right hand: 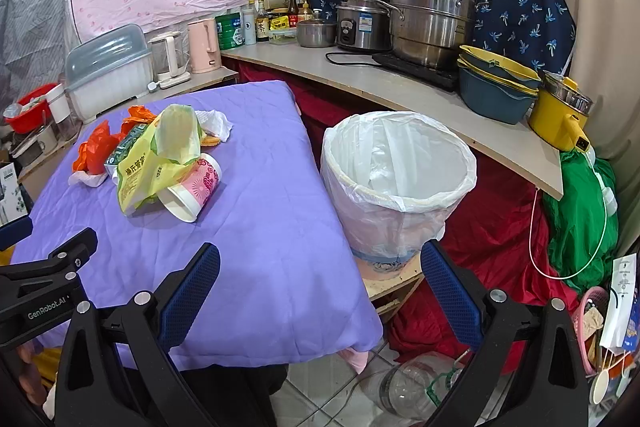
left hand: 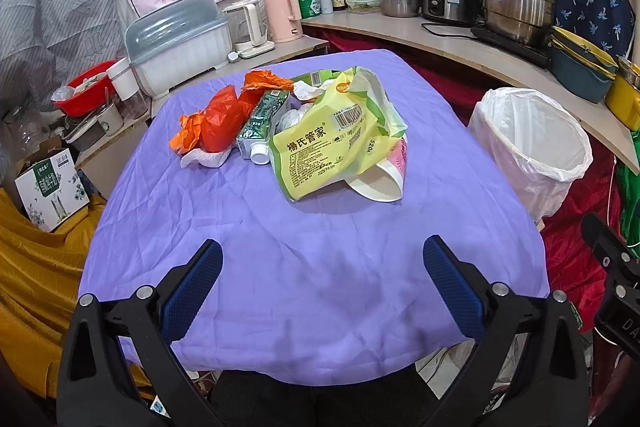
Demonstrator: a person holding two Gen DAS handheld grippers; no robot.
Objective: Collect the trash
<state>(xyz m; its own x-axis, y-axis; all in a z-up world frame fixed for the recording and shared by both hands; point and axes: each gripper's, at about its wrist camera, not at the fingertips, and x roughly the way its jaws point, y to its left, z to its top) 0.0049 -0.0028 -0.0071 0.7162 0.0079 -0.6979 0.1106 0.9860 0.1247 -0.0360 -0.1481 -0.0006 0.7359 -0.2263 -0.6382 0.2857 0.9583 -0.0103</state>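
Observation:
A pile of trash lies on the purple-covered table (left hand: 304, 267): a yellow-green plastic bag (left hand: 332, 135), a paper cup (left hand: 380, 179) on its side under it, a green carton (left hand: 262, 123), an orange plastic bag (left hand: 218, 119) and white tissue (left hand: 204, 159). The pile also shows in the right wrist view, with the yellow-green bag (right hand: 156, 159) over the pink-flowered cup (right hand: 196, 187). A bin lined with a white bag (right hand: 396, 179) stands right of the table; it also shows in the left wrist view (left hand: 528, 147). My left gripper (left hand: 322, 263) is open and empty above the table's near part. My right gripper (right hand: 320, 267) is open and empty near the table's right edge.
A curved counter (right hand: 400, 87) behind the bin holds steel pots (right hand: 428, 19), a rice cooker (right hand: 362, 23), stacked bowls (right hand: 496, 83) and a yellow pot (right hand: 560, 115). Kettles, bottles and a dish box (left hand: 176, 39) stand at the back left. Red cloth and a green bag (right hand: 580, 219) lie on the floor.

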